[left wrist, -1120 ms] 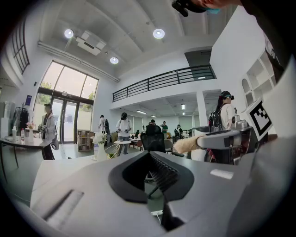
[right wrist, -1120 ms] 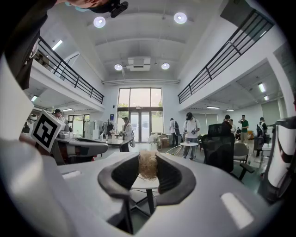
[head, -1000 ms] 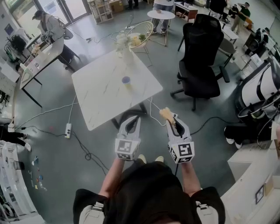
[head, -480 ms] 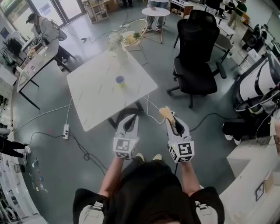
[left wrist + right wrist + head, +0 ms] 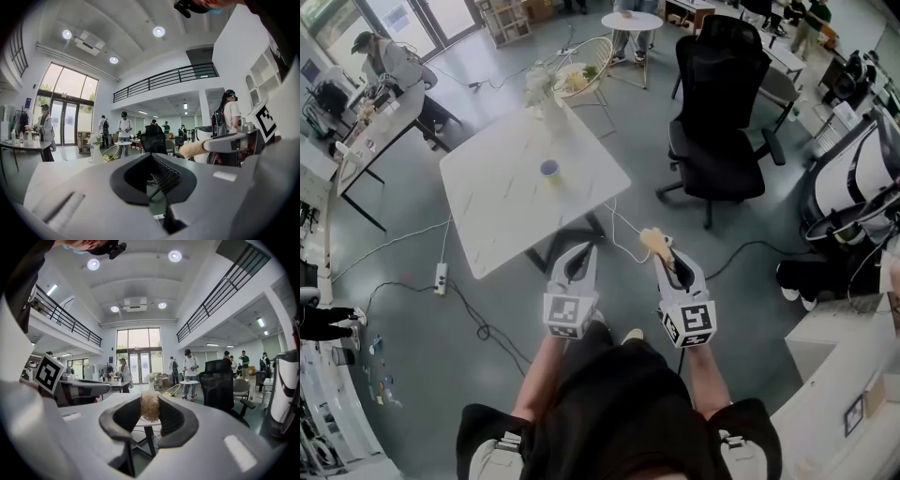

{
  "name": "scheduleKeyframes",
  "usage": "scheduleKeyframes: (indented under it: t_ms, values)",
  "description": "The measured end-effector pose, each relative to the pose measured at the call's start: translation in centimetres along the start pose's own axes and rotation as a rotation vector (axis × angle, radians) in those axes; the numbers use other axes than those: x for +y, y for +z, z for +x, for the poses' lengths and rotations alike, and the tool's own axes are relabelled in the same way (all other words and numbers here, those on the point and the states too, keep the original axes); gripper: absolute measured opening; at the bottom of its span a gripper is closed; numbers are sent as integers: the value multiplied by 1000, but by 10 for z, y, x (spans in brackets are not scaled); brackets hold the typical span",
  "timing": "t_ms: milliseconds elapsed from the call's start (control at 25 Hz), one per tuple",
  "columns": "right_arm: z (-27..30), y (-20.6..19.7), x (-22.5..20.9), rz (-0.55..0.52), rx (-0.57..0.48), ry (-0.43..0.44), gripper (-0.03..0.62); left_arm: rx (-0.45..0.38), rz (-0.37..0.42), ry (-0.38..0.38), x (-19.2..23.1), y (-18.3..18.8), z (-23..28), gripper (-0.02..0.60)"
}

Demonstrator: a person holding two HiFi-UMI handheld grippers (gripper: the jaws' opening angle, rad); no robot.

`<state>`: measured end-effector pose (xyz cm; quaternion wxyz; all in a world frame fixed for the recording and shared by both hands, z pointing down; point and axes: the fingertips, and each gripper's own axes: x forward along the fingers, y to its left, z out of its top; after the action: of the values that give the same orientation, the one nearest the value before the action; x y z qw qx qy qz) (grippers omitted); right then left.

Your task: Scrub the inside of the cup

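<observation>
The cup [image 5: 549, 169] sits on the white bench [image 5: 506, 216], well ahead of both claws. The left claw [image 5: 583, 251] is clenched empty, the right claw [image 5: 667, 255] grasping a tan scrubber [image 5: 652, 240].

Bright daylight, perhaps fisheye-warped edges

No word, brand or number can be read anywhere. The only signs are the black-and-white square markers [image 5: 570, 317] on the left gripper [image 5: 584, 253] and the right gripper [image 5: 667, 255] — coded patterns, not letters. A small blue sign [image 5: 110, 360] beside the distant glass doors [image 5: 139, 363] — right gripper view — is too small to read
</observation>
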<state>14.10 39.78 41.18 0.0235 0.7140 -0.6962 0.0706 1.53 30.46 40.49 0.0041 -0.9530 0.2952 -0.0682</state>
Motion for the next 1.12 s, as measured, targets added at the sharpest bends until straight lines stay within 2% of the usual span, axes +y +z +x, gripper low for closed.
scheduleKeyframes:
  t_ms: [360, 680, 1120]
  values:
    - [69, -1, -10, 13, 9, 40, 104, 7, -10, 24, 44, -8, 49, 8]
    - [167, 21, -21, -5, 23, 85, 104, 9, -39, 49, 115, 1, 120, 8]
    - [286, 37, -17, -11, 56, 140, 104, 23, -62, 109, 210, -2, 179, 8]
